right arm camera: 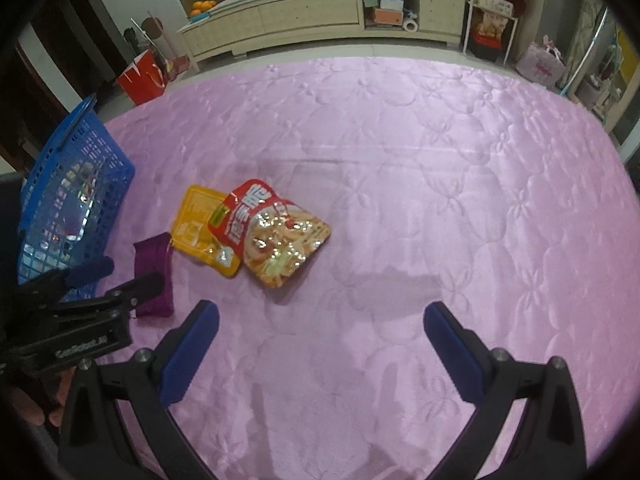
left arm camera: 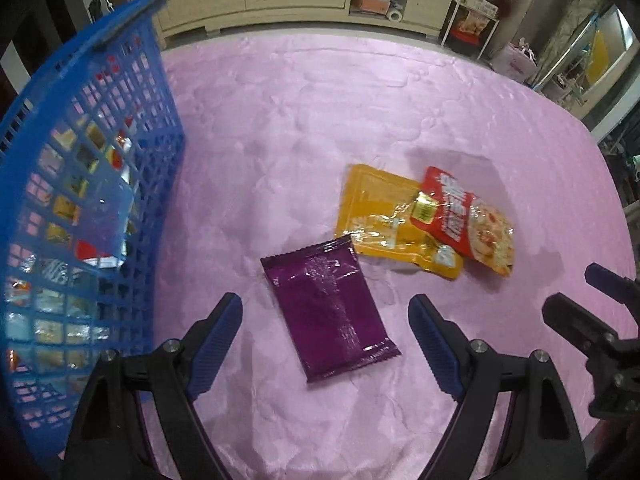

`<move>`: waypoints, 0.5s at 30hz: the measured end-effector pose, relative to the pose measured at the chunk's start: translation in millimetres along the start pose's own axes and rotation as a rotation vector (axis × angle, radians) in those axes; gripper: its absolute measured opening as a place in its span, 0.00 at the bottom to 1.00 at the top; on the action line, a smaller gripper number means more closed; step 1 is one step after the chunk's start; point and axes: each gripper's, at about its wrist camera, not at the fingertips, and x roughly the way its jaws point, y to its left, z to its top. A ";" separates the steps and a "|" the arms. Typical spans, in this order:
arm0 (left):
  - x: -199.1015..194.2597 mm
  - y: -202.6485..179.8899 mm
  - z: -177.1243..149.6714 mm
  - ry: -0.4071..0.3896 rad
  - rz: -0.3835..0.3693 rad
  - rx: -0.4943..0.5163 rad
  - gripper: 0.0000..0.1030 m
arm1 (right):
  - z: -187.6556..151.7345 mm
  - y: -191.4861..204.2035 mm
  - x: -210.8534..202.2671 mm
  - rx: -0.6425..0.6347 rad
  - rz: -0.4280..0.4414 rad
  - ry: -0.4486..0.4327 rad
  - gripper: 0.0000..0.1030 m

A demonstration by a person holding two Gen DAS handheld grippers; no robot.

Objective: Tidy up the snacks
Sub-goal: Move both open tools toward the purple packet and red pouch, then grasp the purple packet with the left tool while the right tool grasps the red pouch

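Our left tongs hang spread over the purple packet; right tongs spread, empty. We should lower squarely, pinch mid-packet, then lift toward the blue basket.

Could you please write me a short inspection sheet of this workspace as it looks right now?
Surface: pink quilted cover, bare on the right side.
Job's things: purple packet flat between the left jaws; yellow packet beyond it, with the red packet overlapping its right edge; blue basket at left, already holding several wrapped snacks.
Clutter: nothing seen on the cover.
Grippers: left gripper open, jaws either side of the purple packet; right gripper open over bare cover.
Cables: nothing seen.
Surroundings: low cream cabinet behind, red bag on the floor.
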 end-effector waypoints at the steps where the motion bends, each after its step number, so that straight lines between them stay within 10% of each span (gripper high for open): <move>1: 2.6 1.2 -0.1 0.004 0.002 -0.002 0.81 | -1.0 0.1 1.3 -0.001 0.003 0.002 1.00; 8: 10.2 7.3 -5.3 0.021 -0.013 -0.024 0.79 | -8.2 3.2 2.5 -0.023 0.035 -0.001 1.00; 15: 5.8 2.8 -11.3 0.020 -0.019 0.037 0.50 | -8.6 3.7 0.6 -0.083 0.076 -0.015 1.00</move>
